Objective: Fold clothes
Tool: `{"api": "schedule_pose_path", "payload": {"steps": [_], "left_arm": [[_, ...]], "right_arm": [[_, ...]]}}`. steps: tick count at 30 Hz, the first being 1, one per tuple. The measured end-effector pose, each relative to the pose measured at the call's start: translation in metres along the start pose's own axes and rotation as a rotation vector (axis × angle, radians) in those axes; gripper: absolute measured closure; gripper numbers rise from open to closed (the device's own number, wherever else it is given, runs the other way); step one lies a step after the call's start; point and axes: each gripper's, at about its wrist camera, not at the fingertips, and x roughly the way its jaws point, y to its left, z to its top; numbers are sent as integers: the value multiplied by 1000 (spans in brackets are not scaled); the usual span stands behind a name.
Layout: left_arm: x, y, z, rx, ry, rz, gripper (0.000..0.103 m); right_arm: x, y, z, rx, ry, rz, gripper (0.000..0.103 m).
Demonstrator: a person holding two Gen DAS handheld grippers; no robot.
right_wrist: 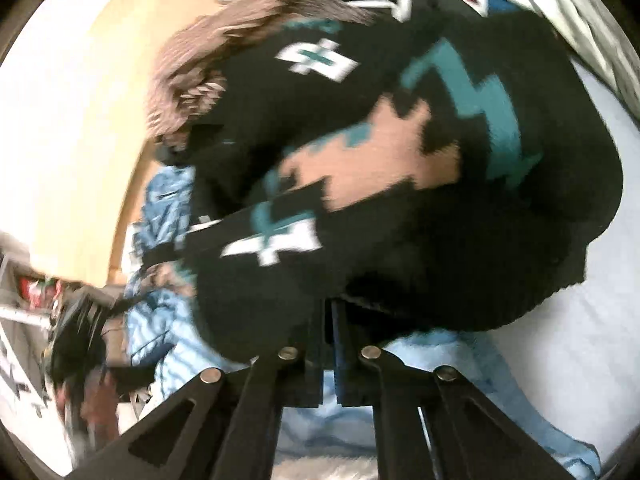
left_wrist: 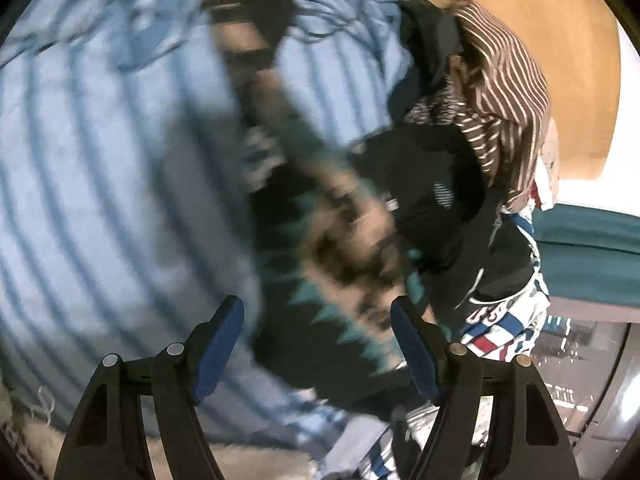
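A black knit sweater (left_wrist: 348, 240) with teal zigzags and a tan patch lies blurred across a blue striped bedsheet (left_wrist: 100, 180). My left gripper (left_wrist: 316, 340) hovers just above its near part, its blue pads (left_wrist: 220, 344) wide apart and touching nothing. In the right wrist view the same sweater (right_wrist: 400, 160) fills the frame as a bunched heap. My right gripper (right_wrist: 330, 312) is shut, and its tips vanish under the sweater's ribbed hem, pinching it.
A pile of other clothes sits at the right: a brown striped shirt (left_wrist: 508, 92), a black garment (left_wrist: 432, 184) and a white, blue and red printed piece (left_wrist: 504, 328). A wooden headboard (left_wrist: 540, 20) stands behind it. The bed's edge and the floor (left_wrist: 580, 360) show at lower right.
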Motion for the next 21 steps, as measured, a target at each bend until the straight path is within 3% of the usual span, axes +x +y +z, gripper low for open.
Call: {"api": "schedule_pose_path", "payload": {"steps": [5, 6, 7, 8, 14, 18, 19, 20, 21], "left_arm": [[35, -17, 9, 60, 82, 72, 30], [41, -16, 7, 67, 95, 77, 51], [45, -14, 4, 75, 109, 72, 81], [46, -11, 0, 81, 125, 65, 94], [12, 13, -35, 202, 128, 59, 97], [-1, 66, -50, 169, 168, 108, 97], [-1, 80, -52, 151, 172, 129, 97], [1, 94, -52, 114, 177, 141, 97], [3, 108, -50, 64, 191, 136, 97]], "right_arm": [[-59, 8, -26, 18, -100, 84, 99], [-72, 6, -32, 37, -123, 107, 102], [-81, 3, -35, 54, -146, 129, 102], [-89, -1, -37, 67, -163, 126, 102], [-101, -32, -48, 191, -125, -6, 99], [-81, -20, -42, 170, -52, -111, 93], [-74, -11, -39, 133, -25, -148, 85], [-66, -3, -36, 100, 5, -176, 68], [-56, 3, -33, 78, 34, -190, 63]]}}
